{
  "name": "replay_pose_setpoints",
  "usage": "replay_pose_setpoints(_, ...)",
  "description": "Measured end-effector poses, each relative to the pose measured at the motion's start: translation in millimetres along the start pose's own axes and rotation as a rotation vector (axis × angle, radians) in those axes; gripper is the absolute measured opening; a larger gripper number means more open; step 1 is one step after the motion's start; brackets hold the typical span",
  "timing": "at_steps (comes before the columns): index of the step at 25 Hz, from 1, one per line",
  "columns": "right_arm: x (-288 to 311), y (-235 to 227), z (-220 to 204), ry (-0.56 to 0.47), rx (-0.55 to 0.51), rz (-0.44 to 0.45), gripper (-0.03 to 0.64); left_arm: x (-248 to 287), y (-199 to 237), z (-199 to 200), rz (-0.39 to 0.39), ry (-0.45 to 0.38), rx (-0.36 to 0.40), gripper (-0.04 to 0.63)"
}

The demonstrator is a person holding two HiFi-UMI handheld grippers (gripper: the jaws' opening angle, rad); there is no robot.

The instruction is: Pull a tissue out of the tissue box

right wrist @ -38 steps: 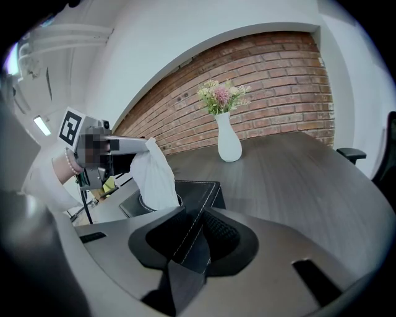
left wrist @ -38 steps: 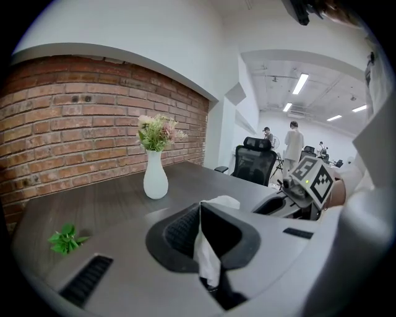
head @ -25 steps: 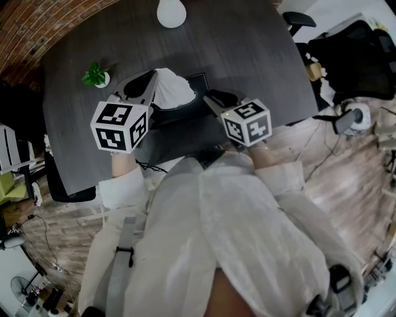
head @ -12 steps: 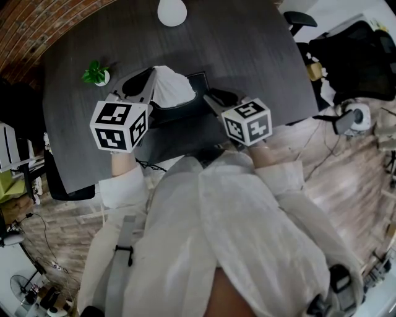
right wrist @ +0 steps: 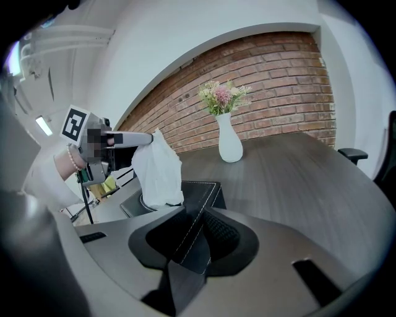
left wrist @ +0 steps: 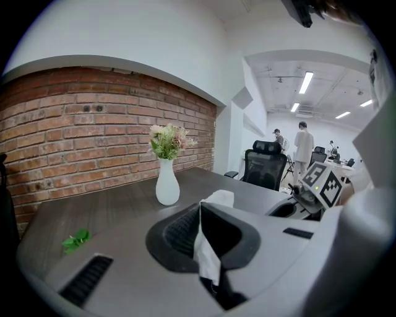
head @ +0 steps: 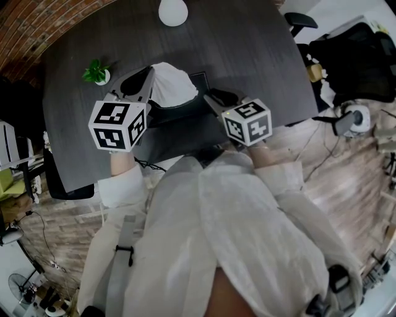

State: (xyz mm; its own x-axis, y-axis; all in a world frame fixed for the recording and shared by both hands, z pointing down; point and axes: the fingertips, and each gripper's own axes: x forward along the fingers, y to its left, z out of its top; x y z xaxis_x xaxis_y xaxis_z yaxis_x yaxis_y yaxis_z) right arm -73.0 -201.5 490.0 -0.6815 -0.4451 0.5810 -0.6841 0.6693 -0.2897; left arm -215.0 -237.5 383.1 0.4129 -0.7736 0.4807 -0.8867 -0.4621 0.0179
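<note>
**Head view.** The left claw (head: 147,79) is pressed together on the tissue (head: 170,85). The tissue stands up out of the box (head: 179,111) on the dark counter (head: 247,49). The right claw (head: 210,97) is at the box's right end. A plant (head: 94,73) and a white vase (head: 172,11) stand farther off. Compared with a second ago, both claws and the box sit where they were. The tissue is about as far out as before, and only its top looks a little rounder.

**Left gripper view.** The jaws are closed on a thin white fold of tissue. One end hangs down between them and a bit pokes above the tips. The vase holds flowers in front of a brick wall (left wrist: 93,142). The right claw's marker cube shows at the right.

**Right gripper view.** The jaws stand wide and clamp the box's near corner. The tissue rises as a tall white peak to the left claw's tip, with its lower end in the box's opening.
</note>
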Motion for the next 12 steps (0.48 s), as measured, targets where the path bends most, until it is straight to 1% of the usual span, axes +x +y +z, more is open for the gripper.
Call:
replay_pose_setpoints(5, 0.0, 1.4, 0.9, -0.001, -0.001, -0.001, 0.083, -5.5, 8.0, 3.3, 0.023, -0.017, -0.011, 0.008)
replay_pose_setpoints(12, -0.5, 0.0, -0.2, -0.001, -0.002, 0.0, 0.083, -7.0, 9.7, 5.1, 0.032, -0.027, -0.025, 0.008)
